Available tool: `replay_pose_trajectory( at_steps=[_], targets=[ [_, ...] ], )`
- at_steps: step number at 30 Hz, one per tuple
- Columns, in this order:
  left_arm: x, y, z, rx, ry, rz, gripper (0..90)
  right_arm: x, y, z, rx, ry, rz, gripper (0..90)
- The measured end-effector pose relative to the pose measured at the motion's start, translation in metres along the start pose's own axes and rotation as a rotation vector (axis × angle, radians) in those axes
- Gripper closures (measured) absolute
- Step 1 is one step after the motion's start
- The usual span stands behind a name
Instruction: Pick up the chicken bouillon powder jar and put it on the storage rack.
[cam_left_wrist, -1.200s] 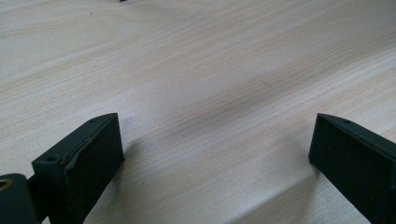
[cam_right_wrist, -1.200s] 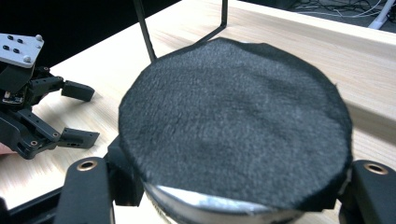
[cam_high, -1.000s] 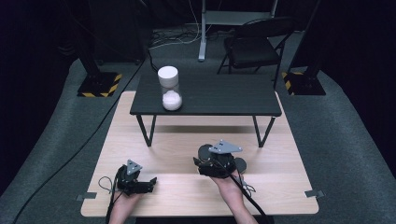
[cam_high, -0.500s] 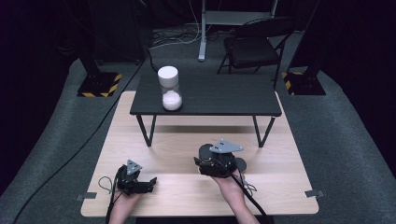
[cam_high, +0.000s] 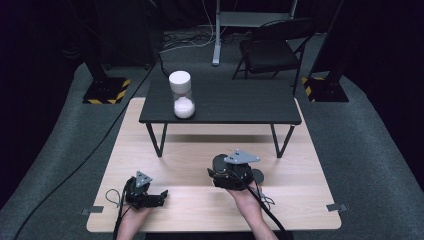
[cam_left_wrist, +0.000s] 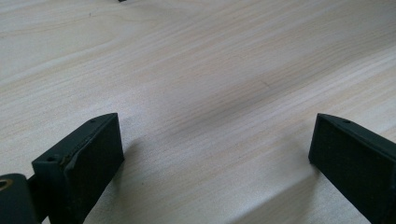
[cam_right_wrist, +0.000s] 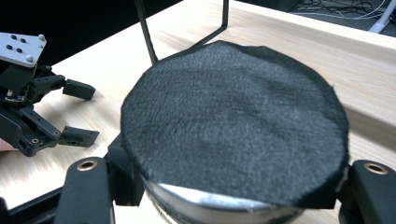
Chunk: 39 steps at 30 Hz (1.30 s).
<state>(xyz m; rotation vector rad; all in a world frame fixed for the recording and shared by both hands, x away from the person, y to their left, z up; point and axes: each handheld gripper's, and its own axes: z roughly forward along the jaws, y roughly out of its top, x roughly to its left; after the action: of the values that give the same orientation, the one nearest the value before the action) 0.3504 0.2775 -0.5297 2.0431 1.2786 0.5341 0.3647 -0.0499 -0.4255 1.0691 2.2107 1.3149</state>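
My right gripper (cam_high: 220, 169) hovers just above the pale wooden table (cam_high: 200, 145), shut on a round, flat-topped object (cam_high: 219, 162) whose near face is black felt over a silvery rim (cam_right_wrist: 233, 126). In the right gripper view its jaws press on the object's two sides. My left gripper (cam_high: 161, 197) rests near the table's front left, and its jaws stand wide apart over bare wood (cam_left_wrist: 210, 70) with nothing between them. From the right gripper view the left gripper (cam_right_wrist: 91, 113) lies to the left, open.
A low black table (cam_high: 235, 102) stands on the far half of the wooden table. On its left part is a clear jar (cam_high: 181, 95) with a white lid and white contents. A folding chair (cam_high: 272, 47) and stand bases sit on the floor beyond.
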Motion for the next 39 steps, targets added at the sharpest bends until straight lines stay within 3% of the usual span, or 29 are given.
replay_pose_trajectory(
  at_steps=[12,39],
  targets=[
    [0.000,0.000,0.000,0.000,0.000,0.000,2.7,-0.002,0.005,-0.002,-0.002,-0.002,-0.013,30.6],
    [0.000,0.000,0.000,0.000,0.000,-0.001,2.7,-0.012,0.040,-0.018,-0.028,-0.001,-0.026,30.6]
  ],
)
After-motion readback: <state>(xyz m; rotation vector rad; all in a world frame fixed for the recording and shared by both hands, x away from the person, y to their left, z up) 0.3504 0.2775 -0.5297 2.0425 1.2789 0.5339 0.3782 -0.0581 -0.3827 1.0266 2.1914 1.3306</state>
